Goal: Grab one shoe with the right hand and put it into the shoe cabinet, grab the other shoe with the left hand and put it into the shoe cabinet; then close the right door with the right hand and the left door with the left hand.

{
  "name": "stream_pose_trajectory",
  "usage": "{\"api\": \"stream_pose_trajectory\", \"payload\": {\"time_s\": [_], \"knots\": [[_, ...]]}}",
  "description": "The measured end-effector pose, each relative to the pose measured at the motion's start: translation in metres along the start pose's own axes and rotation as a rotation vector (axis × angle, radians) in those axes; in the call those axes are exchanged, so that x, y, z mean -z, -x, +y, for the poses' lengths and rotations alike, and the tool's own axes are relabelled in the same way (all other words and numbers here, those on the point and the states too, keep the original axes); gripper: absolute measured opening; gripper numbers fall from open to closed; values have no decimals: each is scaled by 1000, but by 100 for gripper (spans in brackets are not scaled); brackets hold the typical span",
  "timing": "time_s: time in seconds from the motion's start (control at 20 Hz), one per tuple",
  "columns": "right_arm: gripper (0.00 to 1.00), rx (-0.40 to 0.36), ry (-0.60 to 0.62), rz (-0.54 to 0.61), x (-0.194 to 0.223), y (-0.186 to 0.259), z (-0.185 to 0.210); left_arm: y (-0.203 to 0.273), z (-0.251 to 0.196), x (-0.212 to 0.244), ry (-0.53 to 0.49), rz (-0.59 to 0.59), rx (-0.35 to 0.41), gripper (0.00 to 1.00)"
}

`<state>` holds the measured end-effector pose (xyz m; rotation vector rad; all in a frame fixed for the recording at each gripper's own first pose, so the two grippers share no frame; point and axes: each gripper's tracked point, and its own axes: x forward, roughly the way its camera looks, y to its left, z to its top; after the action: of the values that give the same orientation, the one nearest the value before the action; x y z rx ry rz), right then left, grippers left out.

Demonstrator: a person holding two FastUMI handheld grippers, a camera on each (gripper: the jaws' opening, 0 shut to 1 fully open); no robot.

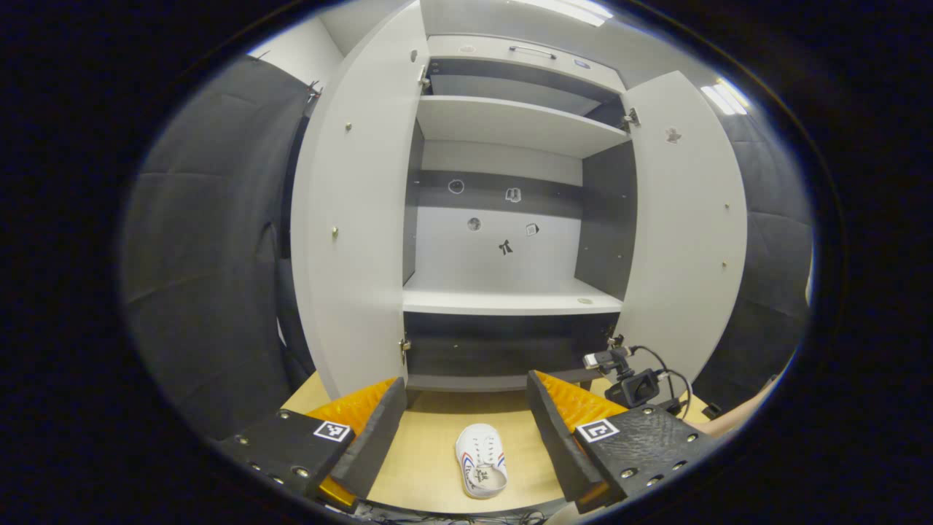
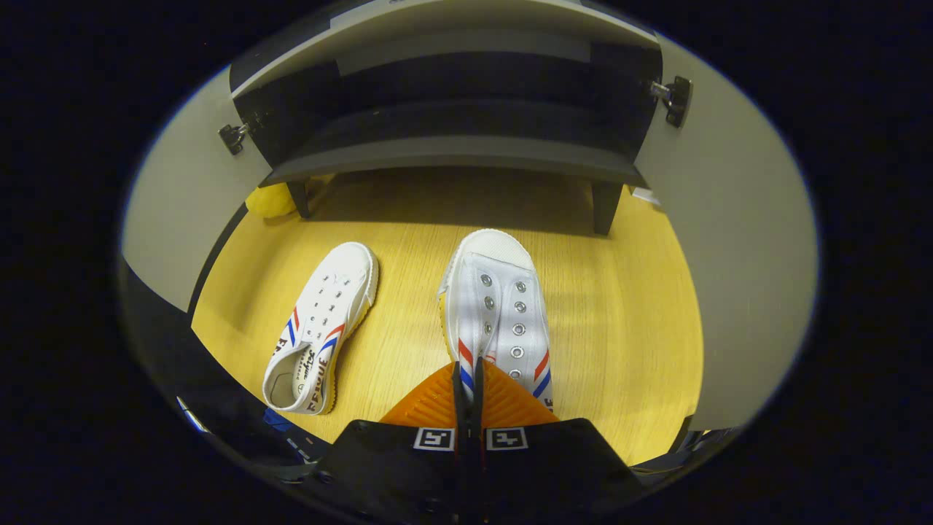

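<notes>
In the right gripper view my right gripper (image 2: 466,372) is shut on the edge of the opening of a white shoe (image 2: 496,306) with red and blue stripes. Its toe points at the cabinet's base (image 2: 452,157). I cannot tell whether it is off the floor. The other shoe (image 2: 321,328) lies to its left on the wooden floor. In the left gripper view my left gripper (image 1: 466,383) is open, high above a white shoe (image 1: 481,459) on the floor, facing the open shoe cabinet (image 1: 510,299).
Both cabinet doors stand wide open, the left door (image 1: 350,233) and the right door (image 1: 685,233). Bare shelves (image 1: 510,124) sit inside. A small camera with cables (image 1: 630,383) and a person's arm (image 1: 736,415) are low right. A yellow object (image 2: 270,200) lies by the cabinet's leg.
</notes>
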<state>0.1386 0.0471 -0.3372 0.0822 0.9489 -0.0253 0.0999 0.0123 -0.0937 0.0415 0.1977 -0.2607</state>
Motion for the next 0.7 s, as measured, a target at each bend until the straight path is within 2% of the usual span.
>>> {"api": "stream_pose_trajectory", "payload": {"time_s": [0.05,0.25,0.4,0.7], "knots": [[2,4,-6,-28,-5,12,2,-1,-1,0,-15,-2,10,98],[1,-21,-40,-150,-38,63,9,-3,-6,-3,-51,-20,34,96],[2,-33,-32,-287,-68,105,20,-4,-11,-4,-49,-24,57,95],[2,-66,-73,-504,-156,171,34,-4,-15,1,-45,-16,84,95]]}}
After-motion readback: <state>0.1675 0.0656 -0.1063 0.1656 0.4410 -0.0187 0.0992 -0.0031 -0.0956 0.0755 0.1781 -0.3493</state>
